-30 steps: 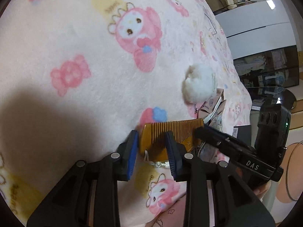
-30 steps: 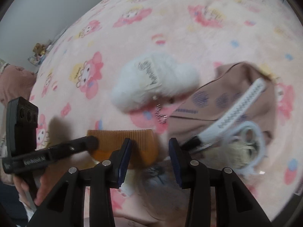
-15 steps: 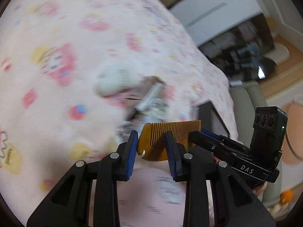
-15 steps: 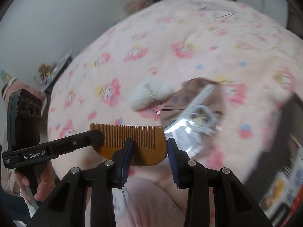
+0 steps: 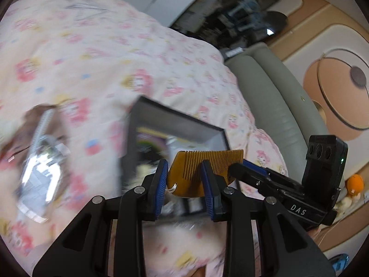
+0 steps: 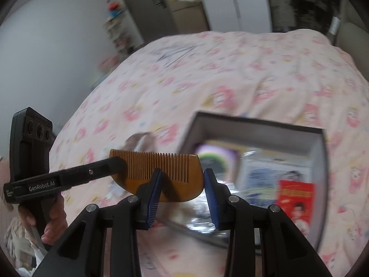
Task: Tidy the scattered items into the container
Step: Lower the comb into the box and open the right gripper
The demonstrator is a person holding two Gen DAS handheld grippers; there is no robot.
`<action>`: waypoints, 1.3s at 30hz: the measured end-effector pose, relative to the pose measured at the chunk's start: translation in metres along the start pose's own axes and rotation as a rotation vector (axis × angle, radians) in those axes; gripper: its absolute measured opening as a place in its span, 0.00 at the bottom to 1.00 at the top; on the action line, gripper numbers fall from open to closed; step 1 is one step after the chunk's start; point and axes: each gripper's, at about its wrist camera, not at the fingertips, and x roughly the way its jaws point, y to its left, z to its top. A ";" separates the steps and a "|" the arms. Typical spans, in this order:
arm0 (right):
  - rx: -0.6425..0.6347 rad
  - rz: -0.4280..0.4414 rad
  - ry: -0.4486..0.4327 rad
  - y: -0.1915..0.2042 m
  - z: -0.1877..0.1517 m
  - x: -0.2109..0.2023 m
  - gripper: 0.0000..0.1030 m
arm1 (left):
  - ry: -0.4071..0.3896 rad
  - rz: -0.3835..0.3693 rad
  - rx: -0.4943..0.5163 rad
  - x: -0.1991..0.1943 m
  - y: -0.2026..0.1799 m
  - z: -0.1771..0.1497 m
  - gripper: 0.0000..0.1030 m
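Both grippers (image 5: 183, 177) (image 6: 182, 185) pinch comb (image 6: 161, 168) w/ box (image 6: 253, 127) behind.

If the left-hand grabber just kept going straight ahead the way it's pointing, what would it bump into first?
Probably the comb, which already sits between the left gripper's fingers, with the right gripper at its far end. Beyond it lies the open box on the blanket; the blur makes depth uncertain.

Home bedroom: cartoon-print bed blanket (image 6: 207, 73), wardrobe (image 6: 230, 2).

One wooden comb (image 5: 205, 164), one dark box (image 6: 258, 127), two tools, one pink patterned blanket (image 6: 207, 73)
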 end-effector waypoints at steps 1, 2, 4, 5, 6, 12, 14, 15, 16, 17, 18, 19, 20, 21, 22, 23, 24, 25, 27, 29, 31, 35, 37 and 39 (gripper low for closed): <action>0.011 -0.007 -0.004 -0.014 0.001 -0.002 0.32 | 0.013 -0.003 0.007 0.015 -0.005 0.003 0.27; 0.022 -0.017 -0.004 -0.028 0.000 -0.001 0.32 | 0.031 0.001 0.014 0.032 -0.009 0.005 0.27; 0.041 -0.036 0.016 -0.055 -0.002 0.008 0.32 | 0.077 0.022 0.016 0.066 -0.013 0.003 0.27; 0.050 -0.046 0.033 -0.068 -0.005 0.016 0.32 | 0.105 0.037 0.019 0.084 -0.013 0.001 0.27; 0.059 -0.054 0.049 -0.080 -0.008 0.023 0.32 | 0.134 0.051 0.016 0.101 -0.011 -0.002 0.28; 0.117 -0.127 0.163 -0.127 -0.029 0.067 0.32 | 0.259 0.120 0.023 0.163 -0.008 -0.019 0.27; 0.116 -0.157 0.196 -0.131 -0.031 0.074 0.33 | 0.283 0.129 0.023 0.172 -0.010 -0.022 0.27; 0.124 -0.172 0.215 -0.134 -0.032 0.078 0.33 | 0.299 0.133 0.027 0.176 -0.012 -0.023 0.27; 0.135 -0.179 0.234 -0.136 -0.033 0.082 0.32 | 0.319 0.149 0.035 0.180 -0.014 -0.025 0.28; 0.144 -0.171 0.254 -0.138 -0.035 0.086 0.32 | 0.339 0.183 0.049 0.184 -0.016 -0.026 0.28; 0.148 -0.160 0.272 -0.139 -0.037 0.089 0.32 | 0.343 0.219 0.067 0.186 -0.019 -0.027 0.28; 0.145 -0.161 0.286 -0.137 -0.038 0.091 0.32 | 0.330 0.247 0.084 0.185 -0.021 -0.026 0.28; 0.134 -0.172 0.286 -0.135 -0.040 0.092 0.32 | 0.309 0.259 0.092 0.181 -0.023 -0.026 0.28; 0.121 -0.189 0.272 -0.133 -0.041 0.090 0.32 | 0.292 0.259 0.092 0.178 -0.024 -0.025 0.28; 0.106 -0.211 0.244 -0.130 -0.041 0.086 0.32 | 0.278 0.255 0.094 0.175 -0.024 -0.025 0.28; 0.094 -0.230 0.213 -0.127 -0.040 0.082 0.32 | 0.267 0.252 0.102 0.173 -0.026 -0.025 0.28; 0.083 -0.242 0.188 -0.126 -0.039 0.079 0.32 | 0.266 0.253 0.108 0.173 -0.027 -0.026 0.27; 0.075 -0.248 0.174 -0.124 -0.038 0.078 0.32 | 0.274 0.255 0.110 0.175 -0.027 -0.027 0.27; 0.070 -0.245 0.185 -0.123 -0.037 0.081 0.32 | 0.300 0.258 0.104 0.180 -0.026 -0.032 0.27; 0.072 -0.241 0.220 -0.125 -0.038 0.087 0.32 | 0.317 0.251 0.096 0.183 -0.026 -0.034 0.27; 0.070 -0.249 0.258 -0.127 -0.043 0.092 0.32 | 0.338 0.241 0.088 0.186 -0.023 -0.037 0.27; 0.066 -0.268 0.275 -0.129 -0.044 0.093 0.32 | 0.355 0.227 0.077 0.190 -0.021 -0.037 0.27; 0.077 -0.265 0.273 -0.131 -0.043 0.091 0.32 | 0.354 0.230 0.080 0.187 -0.022 -0.036 0.27; 0.086 -0.261 0.267 -0.132 -0.042 0.090 0.32 | 0.338 0.230 0.090 0.182 -0.025 -0.035 0.27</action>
